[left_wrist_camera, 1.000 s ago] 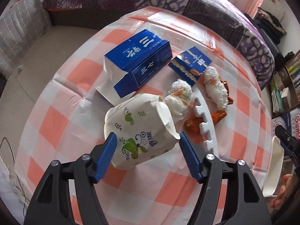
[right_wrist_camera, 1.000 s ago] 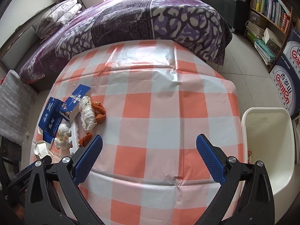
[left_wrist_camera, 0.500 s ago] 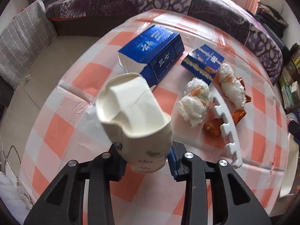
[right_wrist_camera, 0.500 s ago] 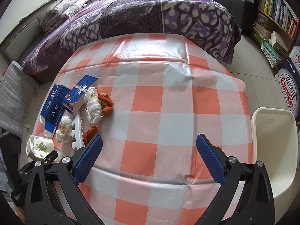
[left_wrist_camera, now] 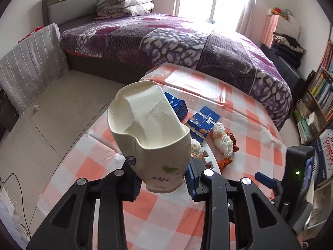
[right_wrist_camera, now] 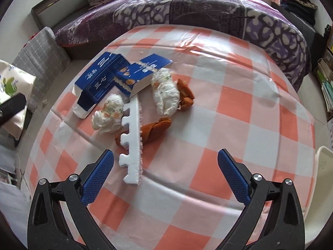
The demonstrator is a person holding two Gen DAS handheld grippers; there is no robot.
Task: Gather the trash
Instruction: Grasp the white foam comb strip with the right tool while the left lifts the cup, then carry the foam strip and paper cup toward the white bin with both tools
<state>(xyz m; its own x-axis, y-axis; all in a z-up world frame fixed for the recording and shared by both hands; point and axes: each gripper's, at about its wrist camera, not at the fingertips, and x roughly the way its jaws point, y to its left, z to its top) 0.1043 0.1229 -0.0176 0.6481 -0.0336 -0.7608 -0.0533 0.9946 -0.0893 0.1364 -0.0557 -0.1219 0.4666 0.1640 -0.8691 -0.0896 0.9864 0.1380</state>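
Note:
My left gripper (left_wrist_camera: 163, 184) is shut on a crushed white paper cup (left_wrist_camera: 149, 137) with green print and holds it up off the table, mouth upward. The cup also shows at the left edge of the right wrist view (right_wrist_camera: 12, 87). My right gripper (right_wrist_camera: 165, 179) is open and empty above the checked tablecloth (right_wrist_camera: 239, 104). On the cloth ahead of it lie a white foam strip (right_wrist_camera: 131, 141), two crumpled tissue wads (right_wrist_camera: 165, 91) (right_wrist_camera: 108, 114), orange-brown peels (right_wrist_camera: 154, 130), a large blue carton (right_wrist_camera: 100, 79) and a smaller blue box (right_wrist_camera: 141, 73).
A white bin (right_wrist_camera: 321, 187) stands at the table's right edge. A bed with a purple cover (left_wrist_camera: 166, 39) lies beyond the table. A grey checked cushion (left_wrist_camera: 31, 62) leans at the left. Bookshelves (left_wrist_camera: 318, 95) stand at the right.
My left gripper closed on the paper cup and lifted it up off the table. My right gripper moved left and closer to the trash pile, staying open.

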